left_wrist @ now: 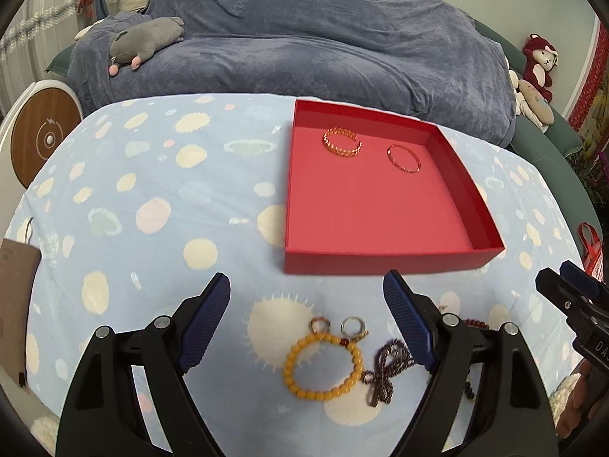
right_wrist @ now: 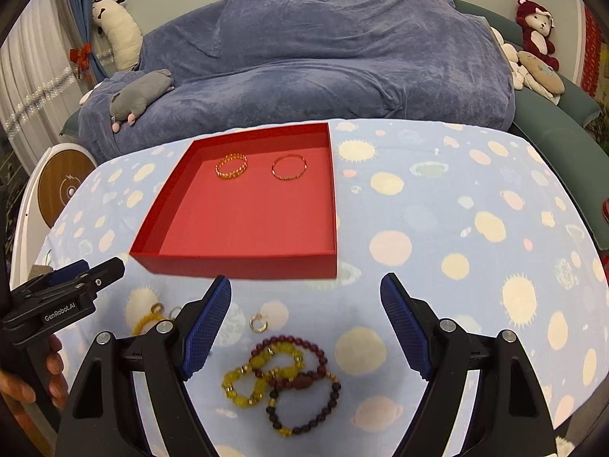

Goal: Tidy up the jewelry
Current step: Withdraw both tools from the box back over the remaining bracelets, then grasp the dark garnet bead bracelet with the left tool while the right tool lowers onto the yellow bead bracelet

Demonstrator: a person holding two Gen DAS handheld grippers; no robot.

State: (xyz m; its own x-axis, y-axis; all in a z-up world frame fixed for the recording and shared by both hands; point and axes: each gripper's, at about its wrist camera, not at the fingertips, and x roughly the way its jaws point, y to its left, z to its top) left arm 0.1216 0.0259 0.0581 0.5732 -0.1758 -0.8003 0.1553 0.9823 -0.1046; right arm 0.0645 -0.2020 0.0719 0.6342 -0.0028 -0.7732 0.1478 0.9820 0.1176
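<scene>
Both wrist views look forward, low over the table, sharing the red tray [left_wrist: 384,262] [right_wrist: 236,264]

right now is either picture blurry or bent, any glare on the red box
Left wrist view: fisheye bends the red box edges, dark corners, beads near the left claw slightly soft. Right wrist view: same curving around the right claw, box evenly lit, no glare.

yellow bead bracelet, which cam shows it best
The left wrist view: the whole yellow bead bracelet lies in plain sight between the open fingers. In the right wrist view only an arc of it shows, behind the right hand-held gripper's finger.
</scene>
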